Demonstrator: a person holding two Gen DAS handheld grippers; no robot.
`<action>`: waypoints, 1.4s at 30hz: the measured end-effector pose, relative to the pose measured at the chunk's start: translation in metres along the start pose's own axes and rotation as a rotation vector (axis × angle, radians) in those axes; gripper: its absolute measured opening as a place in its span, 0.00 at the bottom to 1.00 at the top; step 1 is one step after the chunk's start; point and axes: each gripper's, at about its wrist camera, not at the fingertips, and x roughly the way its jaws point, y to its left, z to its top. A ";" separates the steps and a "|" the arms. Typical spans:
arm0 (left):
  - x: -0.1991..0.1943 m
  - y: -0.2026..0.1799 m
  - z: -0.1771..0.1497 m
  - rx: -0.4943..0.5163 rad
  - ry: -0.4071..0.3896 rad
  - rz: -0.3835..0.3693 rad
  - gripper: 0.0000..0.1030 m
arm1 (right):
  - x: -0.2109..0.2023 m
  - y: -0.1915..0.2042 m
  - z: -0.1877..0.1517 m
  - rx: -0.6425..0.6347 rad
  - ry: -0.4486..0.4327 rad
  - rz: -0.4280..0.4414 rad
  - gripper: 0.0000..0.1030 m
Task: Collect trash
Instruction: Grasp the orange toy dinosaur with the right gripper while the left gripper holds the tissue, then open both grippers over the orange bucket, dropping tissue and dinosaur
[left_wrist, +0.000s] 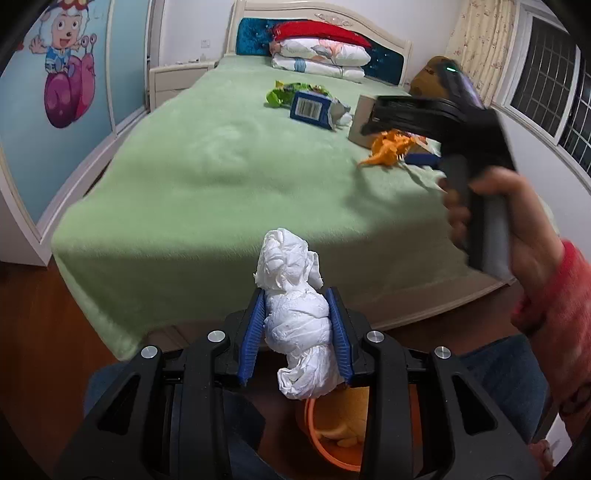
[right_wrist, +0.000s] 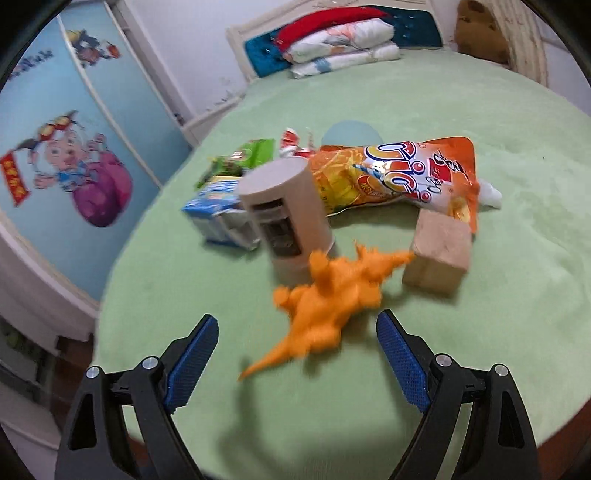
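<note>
— Holding anything?
— Squeezing a crumpled white tissue wad (left_wrist: 295, 317) in my left tongs (left_wrist: 295, 317), above an orange bin (left_wrist: 325, 443) beyond the fuzzy green bed (left_wrist: 221, 177).
— And the right?
— My right tongs (right_wrist: 297, 332) gape wide, unladen, over a spiky orange dinosaur (right_wrist: 328, 299); glossy chip bag (right_wrist: 399, 173) behind.

Crumpled matt tissue paper (left_wrist: 295, 314), fuzzy green blanket (left_wrist: 221, 177), glossy foil snack bag (right_wrist: 399, 173)
</note>
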 end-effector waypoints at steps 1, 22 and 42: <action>0.001 -0.001 -0.001 -0.001 0.004 -0.005 0.32 | 0.006 -0.001 0.003 0.009 0.006 -0.017 0.83; 0.008 -0.027 -0.003 0.049 0.016 -0.047 0.32 | -0.057 -0.012 -0.014 -0.045 -0.061 0.018 0.50; 0.040 -0.068 -0.031 0.152 0.201 -0.140 0.32 | -0.152 -0.053 -0.153 -0.198 0.031 0.101 0.50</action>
